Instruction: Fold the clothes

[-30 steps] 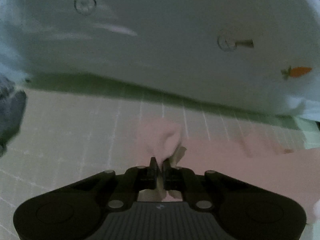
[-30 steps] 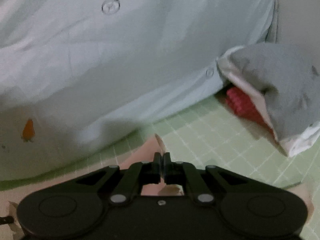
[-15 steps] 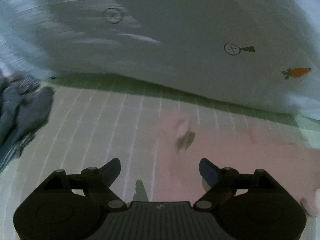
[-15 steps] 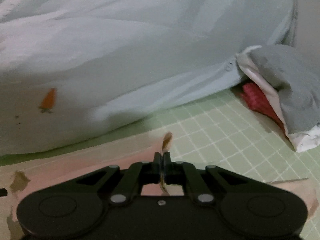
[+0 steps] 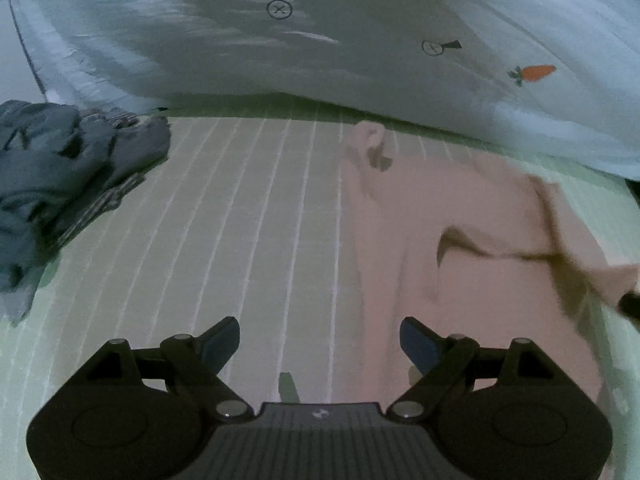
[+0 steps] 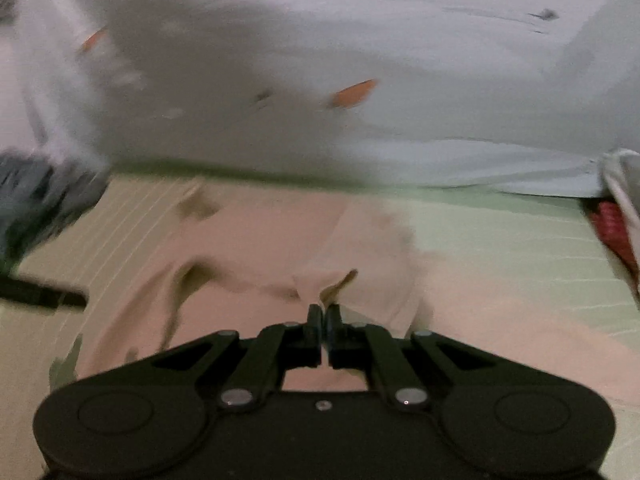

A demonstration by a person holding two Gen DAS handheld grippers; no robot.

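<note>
A pink garment [image 5: 460, 216] lies spread on the green gridded mat [image 5: 240, 220]. My left gripper [image 5: 320, 344] stands open above the mat just left of the garment's edge, with nothing between its fingers. In the right wrist view the same pink garment [image 6: 280, 240] is partly lifted and creased. My right gripper [image 6: 324, 316] is shut on a pinched fold of its fabric, which sticks up between the fingertips. That view is blurred by motion.
A pale blue duvet [image 5: 400, 60] printed with carrots lies along the back of the mat. A heap of dark blue-grey clothes [image 5: 60, 184] sits at the left. A grey and white garment [image 6: 624, 184] over something red [image 6: 612, 224] lies at the far right.
My left gripper let go of the pink corner, opened wide and drew back and to the left. My right gripper, still shut on the fabric, carried its corner leftward across the garment.
</note>
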